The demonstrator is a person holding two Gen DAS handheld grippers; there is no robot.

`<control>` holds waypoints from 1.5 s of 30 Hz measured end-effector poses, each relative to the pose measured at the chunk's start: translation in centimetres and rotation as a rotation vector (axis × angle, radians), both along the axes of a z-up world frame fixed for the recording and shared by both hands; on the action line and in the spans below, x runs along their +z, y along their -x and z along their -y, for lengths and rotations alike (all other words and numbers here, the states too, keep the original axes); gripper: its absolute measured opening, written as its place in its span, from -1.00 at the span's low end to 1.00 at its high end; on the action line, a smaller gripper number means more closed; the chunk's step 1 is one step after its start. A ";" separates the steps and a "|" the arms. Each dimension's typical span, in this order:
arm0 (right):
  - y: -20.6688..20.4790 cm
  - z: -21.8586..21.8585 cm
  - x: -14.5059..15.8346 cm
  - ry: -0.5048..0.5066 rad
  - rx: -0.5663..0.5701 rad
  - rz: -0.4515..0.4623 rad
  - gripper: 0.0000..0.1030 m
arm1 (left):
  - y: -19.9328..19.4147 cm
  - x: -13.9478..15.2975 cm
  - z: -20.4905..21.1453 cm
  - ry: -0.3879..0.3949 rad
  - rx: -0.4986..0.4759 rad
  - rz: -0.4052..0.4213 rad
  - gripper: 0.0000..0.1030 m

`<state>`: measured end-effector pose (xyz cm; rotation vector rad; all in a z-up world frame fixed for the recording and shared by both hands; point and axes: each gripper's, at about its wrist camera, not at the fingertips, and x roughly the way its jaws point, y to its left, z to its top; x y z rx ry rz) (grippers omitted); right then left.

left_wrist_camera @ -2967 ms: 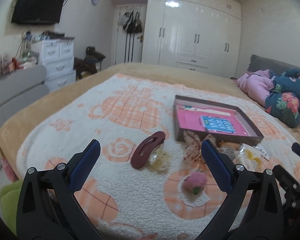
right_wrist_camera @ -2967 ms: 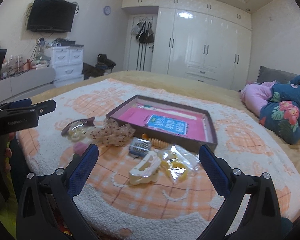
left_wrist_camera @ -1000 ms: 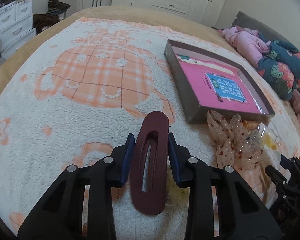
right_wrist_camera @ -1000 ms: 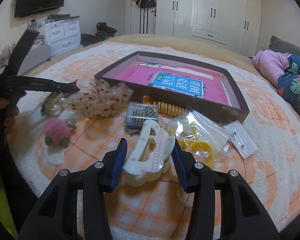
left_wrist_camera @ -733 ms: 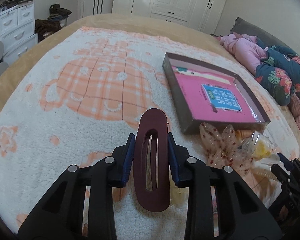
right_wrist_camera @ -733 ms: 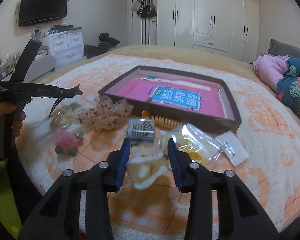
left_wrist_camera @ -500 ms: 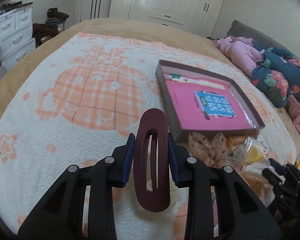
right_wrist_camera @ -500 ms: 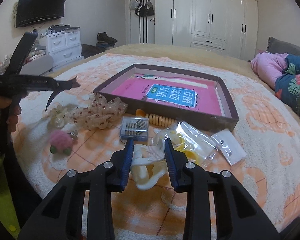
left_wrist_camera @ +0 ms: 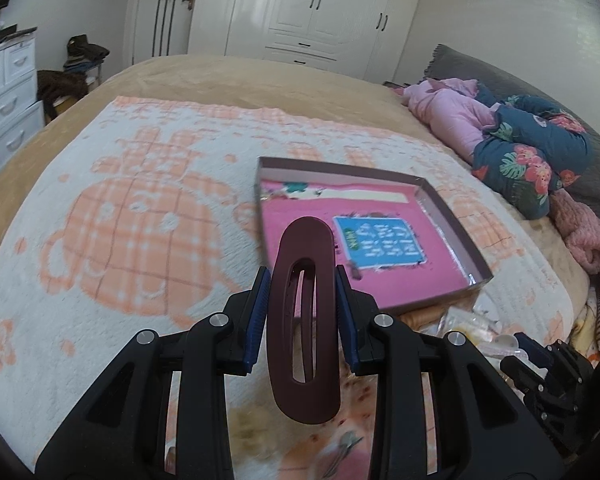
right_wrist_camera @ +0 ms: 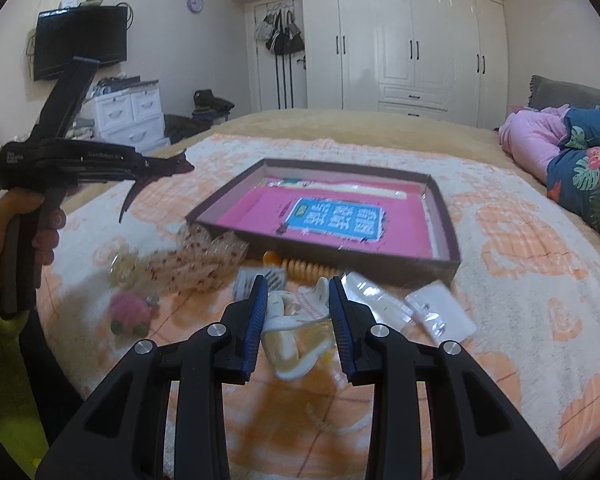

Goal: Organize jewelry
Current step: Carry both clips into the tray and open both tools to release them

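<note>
A bed point(left_wrist_camera: 228, 76) fills both views, covered by a white and orange patterned blanket point(left_wrist_camera: 140, 216). Right of centre in the left wrist view, and at mid-frame in the right wrist view, a shallow brown box point(left_wrist_camera: 448, 212) with a pink lining and a blue printed card lies on the blanket. The left gripper point(left_wrist_camera: 303, 316) occupies the lower middle of its own view, its jaws closed narrowly on a maroon oval hair clip point(left_wrist_camera: 305, 320) that is raised above the blanket, its far end overlapping the near left part of the box in the picture. The right gripper point(right_wrist_camera: 298, 316) sits low in the centre of its view, its jaws pressed against a cream claw clip point(right_wrist_camera: 296, 320) held clear of the blanket, in front of the box's near wall. At the left of the right wrist view, a sheer dotted bow point(right_wrist_camera: 204, 260) lies beside the box's near corner, with a pink fuzzy hair tie point(right_wrist_camera: 130, 312) lower left of it. An orange spiral hair tie point(right_wrist_camera: 304, 270) lies against the box's near wall, and a small clear packet point(right_wrist_camera: 440, 312) rests to the right of the gripper.
</note>
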<state>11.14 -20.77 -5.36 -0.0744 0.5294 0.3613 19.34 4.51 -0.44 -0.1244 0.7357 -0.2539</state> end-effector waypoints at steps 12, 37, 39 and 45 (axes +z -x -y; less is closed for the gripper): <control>-4.3 3.1 1.6 0.000 -0.079 0.053 -0.41 | -3.3 -0.5 4.3 -0.012 -0.057 -0.020 -0.54; -15.0 4.1 -0.4 0.016 -0.169 -0.020 -0.41 | -8.0 -4.6 7.6 -0.080 -0.054 -0.117 -0.54; -15.9 4.1 -0.7 0.017 -0.179 -0.035 -0.41 | -8.2 -4.6 7.5 -0.077 -0.052 -0.116 -0.54; -17.1 4.4 -1.4 0.013 -0.210 -0.061 -0.41 | -8.1 -4.2 7.2 -0.086 -0.041 -0.095 -0.54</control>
